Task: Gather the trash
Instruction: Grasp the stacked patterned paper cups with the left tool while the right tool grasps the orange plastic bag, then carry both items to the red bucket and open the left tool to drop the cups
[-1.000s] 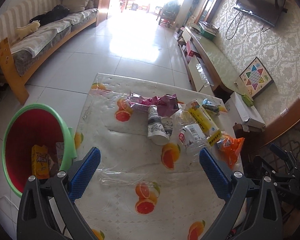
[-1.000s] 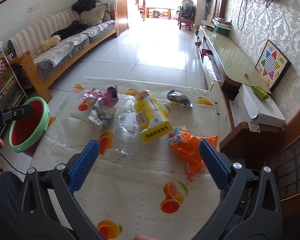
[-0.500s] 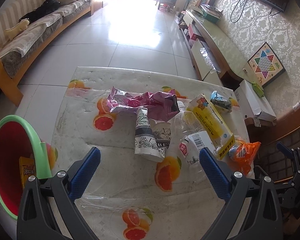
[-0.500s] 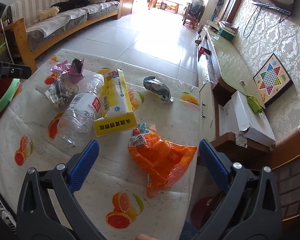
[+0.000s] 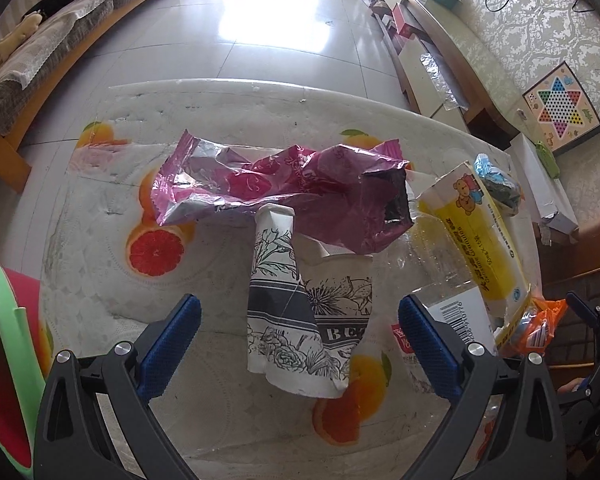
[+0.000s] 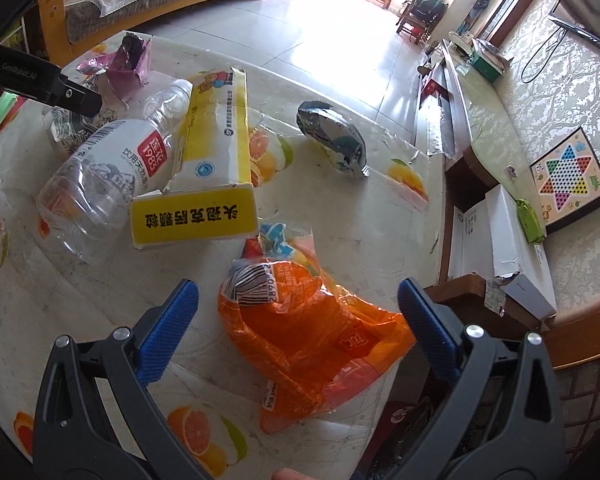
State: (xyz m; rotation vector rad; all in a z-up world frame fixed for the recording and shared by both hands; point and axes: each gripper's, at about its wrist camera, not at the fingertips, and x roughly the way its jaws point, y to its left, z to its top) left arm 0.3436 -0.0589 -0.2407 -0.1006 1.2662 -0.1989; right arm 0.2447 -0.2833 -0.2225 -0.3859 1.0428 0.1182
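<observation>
Two crushed paper cups [image 5: 300, 320] with black flower print lie on the fruit-print tablecloth [image 5: 100, 280], between the blue pads of my open left gripper [image 5: 298, 320]. Behind them lies a crumpled magenta foil wrapper [image 5: 284, 188]. My right gripper [image 6: 298, 312] stands open around an orange plastic bag [image 6: 312, 336]. Beyond the bag lie a yellow carton [image 6: 208, 176], a clear plastic bottle [image 6: 100, 172] and a silver-blue snack bag [image 6: 336, 136]. The carton [image 5: 480, 240] and bottle [image 5: 456, 316] also show right of the cups in the left wrist view.
A green-rimmed red bin [image 5: 4, 340] stands off the table's left edge. The table's right edge drops to a low cabinet with a white box [image 6: 512, 256]. A sofa [image 5: 40, 40] lines the far left wall, with tiled floor beyond the table.
Both grippers have come down and forward toward the table: the left onto the paper cups, the right onto the orange bag. The bin has slid toward the left edge of view.
</observation>
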